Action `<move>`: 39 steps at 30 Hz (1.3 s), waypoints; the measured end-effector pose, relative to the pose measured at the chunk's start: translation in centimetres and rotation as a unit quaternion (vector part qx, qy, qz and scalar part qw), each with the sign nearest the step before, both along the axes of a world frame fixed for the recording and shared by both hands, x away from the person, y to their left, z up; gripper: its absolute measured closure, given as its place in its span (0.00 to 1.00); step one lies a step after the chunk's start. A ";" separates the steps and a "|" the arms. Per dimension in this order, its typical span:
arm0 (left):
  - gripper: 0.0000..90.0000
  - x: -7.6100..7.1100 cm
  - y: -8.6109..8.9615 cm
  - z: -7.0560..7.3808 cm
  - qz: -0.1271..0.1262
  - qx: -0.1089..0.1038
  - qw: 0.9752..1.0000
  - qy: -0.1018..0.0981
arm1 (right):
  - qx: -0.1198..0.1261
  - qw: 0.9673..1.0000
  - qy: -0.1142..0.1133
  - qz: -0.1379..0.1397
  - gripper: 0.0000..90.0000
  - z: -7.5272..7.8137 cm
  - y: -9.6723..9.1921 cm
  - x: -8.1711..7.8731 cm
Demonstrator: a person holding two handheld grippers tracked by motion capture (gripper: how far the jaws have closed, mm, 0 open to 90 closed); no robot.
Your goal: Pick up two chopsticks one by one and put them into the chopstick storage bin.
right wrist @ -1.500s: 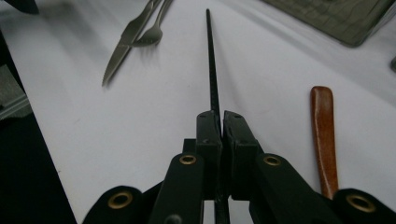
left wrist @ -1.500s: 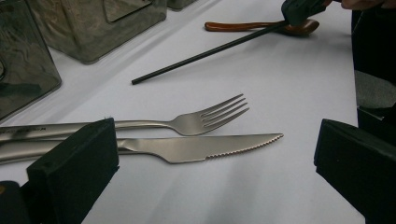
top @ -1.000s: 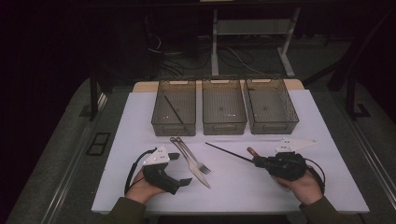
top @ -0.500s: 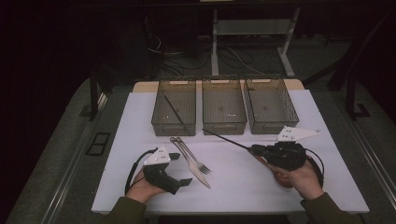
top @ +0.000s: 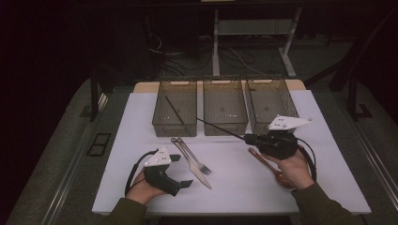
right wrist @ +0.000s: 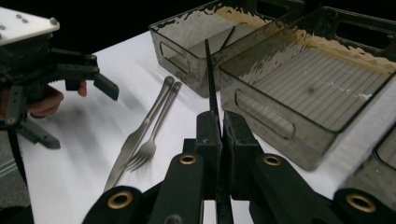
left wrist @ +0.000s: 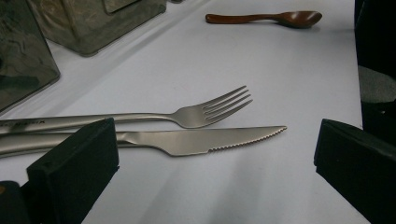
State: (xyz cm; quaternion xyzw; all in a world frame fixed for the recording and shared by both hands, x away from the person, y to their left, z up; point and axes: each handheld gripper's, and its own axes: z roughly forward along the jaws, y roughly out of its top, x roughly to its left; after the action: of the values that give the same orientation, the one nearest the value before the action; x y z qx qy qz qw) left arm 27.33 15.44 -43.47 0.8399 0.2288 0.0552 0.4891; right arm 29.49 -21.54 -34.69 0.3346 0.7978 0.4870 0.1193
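Right gripper (right wrist: 219, 122) clamps a black chopstick (top: 219, 128) pointing toward the left bin (top: 174, 123). Left gripper (left wrist: 215, 154) rests with jaws wide apart near the fork (left wrist: 154, 116) and knife (left wrist: 187, 141).

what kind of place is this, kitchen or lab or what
Probably a lab or recording setup, not a kitchen: a white table in a dark room, three empty-looking sorting bins, and loose cables on the floor behind.

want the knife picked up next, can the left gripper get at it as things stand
Probably yes: the left gripper is open, and the knife lies flat right ahead between its jaws; the fork close alongside might get caught too.
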 end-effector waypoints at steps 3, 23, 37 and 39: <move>0.00 0.0 0.0 0.0 0.000 0.000 1.000 -0.003 | 0.002 1.000 0.001 -0.001 0.95 0.2 0.6 0.5; 0.00 0.0 0.0 0.1 -0.001 0.000 1.000 -0.005 | -0.017 1.000 -0.006 -0.015 0.95 1.7 6.0 5.2; 0.00 -0.1 0.0 0.1 0.003 -0.009 1.000 -0.001 | -0.048 0.998 0.011 -0.030 0.95 1.5 10.6 9.3; 0.00 -0.1 0.0 0.2 0.002 -0.011 1.000 -0.001 | -0.050 0.998 0.012 -0.031 0.95 1.4 11.2 9.9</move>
State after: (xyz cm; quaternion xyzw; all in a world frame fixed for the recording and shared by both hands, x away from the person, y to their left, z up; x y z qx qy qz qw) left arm 27.23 15.41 -43.31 0.8340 0.2309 0.0546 0.4981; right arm 39.41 -10.36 -33.24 0.3587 0.8118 0.4383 0.1421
